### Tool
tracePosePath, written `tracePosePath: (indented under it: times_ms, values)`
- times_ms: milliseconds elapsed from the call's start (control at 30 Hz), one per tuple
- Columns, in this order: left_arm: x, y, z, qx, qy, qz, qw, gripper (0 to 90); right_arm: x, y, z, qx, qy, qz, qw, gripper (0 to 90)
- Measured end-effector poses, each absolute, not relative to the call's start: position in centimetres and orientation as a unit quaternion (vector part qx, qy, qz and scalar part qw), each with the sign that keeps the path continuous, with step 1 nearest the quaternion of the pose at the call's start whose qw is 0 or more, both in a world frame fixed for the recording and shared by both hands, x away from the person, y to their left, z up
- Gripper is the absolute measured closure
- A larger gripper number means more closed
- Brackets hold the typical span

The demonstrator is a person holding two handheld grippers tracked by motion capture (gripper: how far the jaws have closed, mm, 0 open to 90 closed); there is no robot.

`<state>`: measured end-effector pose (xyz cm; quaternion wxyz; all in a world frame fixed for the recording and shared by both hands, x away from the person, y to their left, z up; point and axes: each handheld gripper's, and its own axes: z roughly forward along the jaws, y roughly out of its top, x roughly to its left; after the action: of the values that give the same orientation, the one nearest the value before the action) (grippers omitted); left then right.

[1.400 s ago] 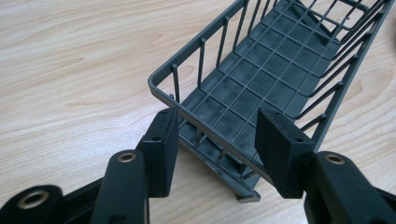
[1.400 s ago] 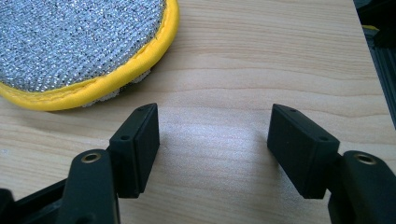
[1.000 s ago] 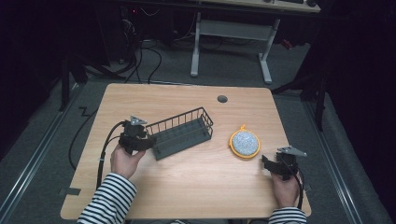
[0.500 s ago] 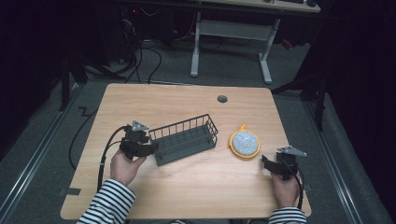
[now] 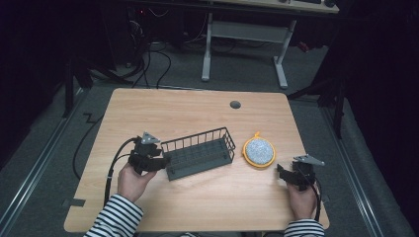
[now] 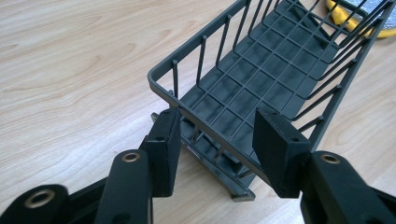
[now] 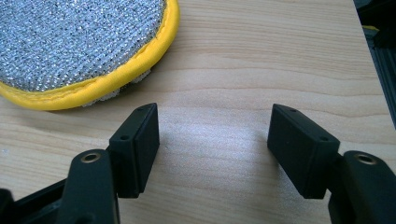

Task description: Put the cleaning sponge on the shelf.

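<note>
High view first, read from left to right: a striped sleeve and a hand are seen at the lower left, where the left gripper (image 5: 159,163) is held against the near short end of the dark grey wire basket (image 5: 200,153). That basket is set slightly askew near the middle of the light wooden table (image 5: 197,113). From the left gripper view, the end wall of the dark grey wire basket (image 6: 261,70) is seen between the two black jaws, one pad lying outside the rim and the other inside, and the wall is taken to be clamped by them. Just to the right of the basket, without touching it, the round silver mesh scrubber with a yellow rim (image 5: 259,151) is laid flat on the wood. At the far right the right gripper (image 5: 282,173) is held low over the table, near the scrubber; its jaws are spread wide with bare wood between them, as shown in the right gripper view
</note>
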<state>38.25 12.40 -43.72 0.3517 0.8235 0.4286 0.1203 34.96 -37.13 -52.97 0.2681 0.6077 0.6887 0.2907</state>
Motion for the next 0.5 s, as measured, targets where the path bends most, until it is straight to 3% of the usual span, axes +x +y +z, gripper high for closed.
tracePosePath:
  times_ms: [333,433,500]
  values:
    - [38.06,12.40,-43.86,0.823,0.426,0.111,0.359,51.5,34.96,-37.13,-52.96,0.608,0.689,0.291,0.268,34.3]
    - [37.98,12.24,-43.99,0.827,0.422,0.111,0.354,39.9,34.96,-37.13,-52.97,0.608,0.689,0.291,0.268,34.3]
    - [37.87,12.27,-43.92,0.824,0.422,0.113,0.361,37.9,34.96,-37.13,-52.96,0.608,0.689,0.291,0.268,34.3]
